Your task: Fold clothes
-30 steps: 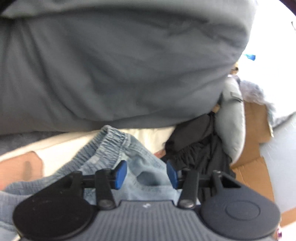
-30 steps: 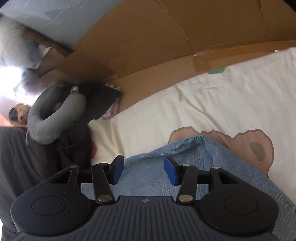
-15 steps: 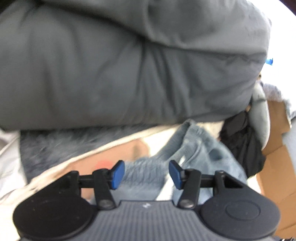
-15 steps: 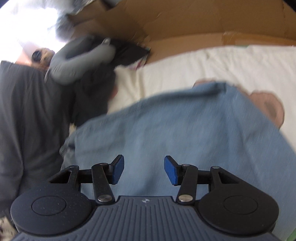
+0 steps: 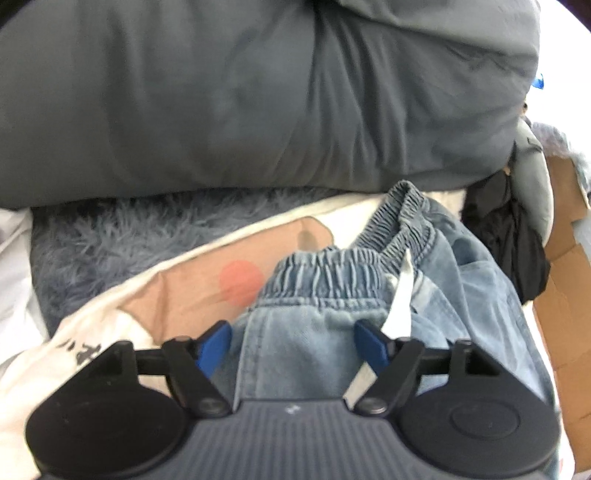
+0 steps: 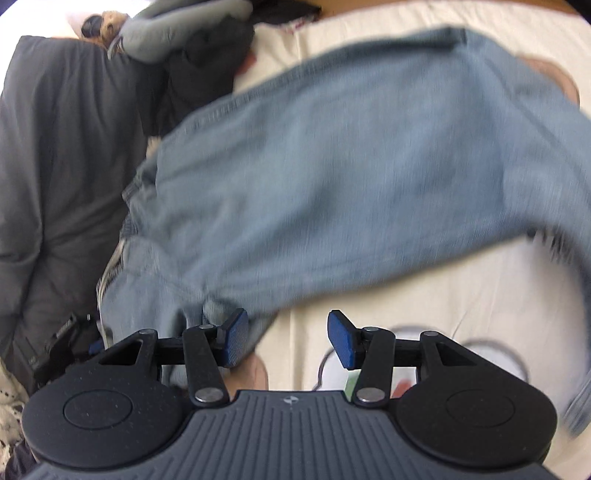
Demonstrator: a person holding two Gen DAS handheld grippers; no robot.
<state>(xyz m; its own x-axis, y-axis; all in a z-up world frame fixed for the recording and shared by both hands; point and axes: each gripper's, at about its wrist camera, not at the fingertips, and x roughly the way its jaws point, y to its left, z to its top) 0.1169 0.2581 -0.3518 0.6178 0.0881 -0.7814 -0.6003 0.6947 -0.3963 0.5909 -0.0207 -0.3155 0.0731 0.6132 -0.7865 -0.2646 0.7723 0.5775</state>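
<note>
Left wrist view: left gripper (image 5: pixel 291 341) tilted downward over a bed, blue pads (image 5: pixel 214 341) wide apart, just opened wider, nothing squeezed. Between the pads, only soft blue cloth of the jeans (image 5: pixel 317 332) lying loose under the gripper, not pinched. Stretchy waistband (image 5: pixel 332 266) bunched just past the fingertips, with a white tag (image 5: pixel 400 302) sticking up beside the right pad. Under the jeans, a cream bedsheet (image 5: pixel 155 295) with a brown bear picture and a pink dot. Behind that, a fuzzy blue blanket (image 5: pixel 110 240) and a big gray duvet (image 5: pixel 240 103) filling the top. Off to the right, a black garment (image 5: pixel 509 236) and brown cardboard (image 5: pixel 561 295). Right wrist view: right gripper (image 6: pixel 284 338) also tilted downward, pads held partly apart, gripping nothing. Left pad (image 6: pixel 234 338) right at the edge of a bunched corner of the jeans (image 6: pixel 351 177); touching or not, hard to tell. Right pad over bare bedsheet (image 6: pixel 443 288). Jeans spread wide across the middle of the bed, blurry, one long leg reaching to the right. Gray duvet (image 6: pixel 62 155) on the left side, a gray pillow (image 6: pixel 177 26) and dark clothes (image 6: pixel 207 62) at the top left corner. Part of the left gripper's black body low at the left edge, beside the waistband end of the jeans.
</note>
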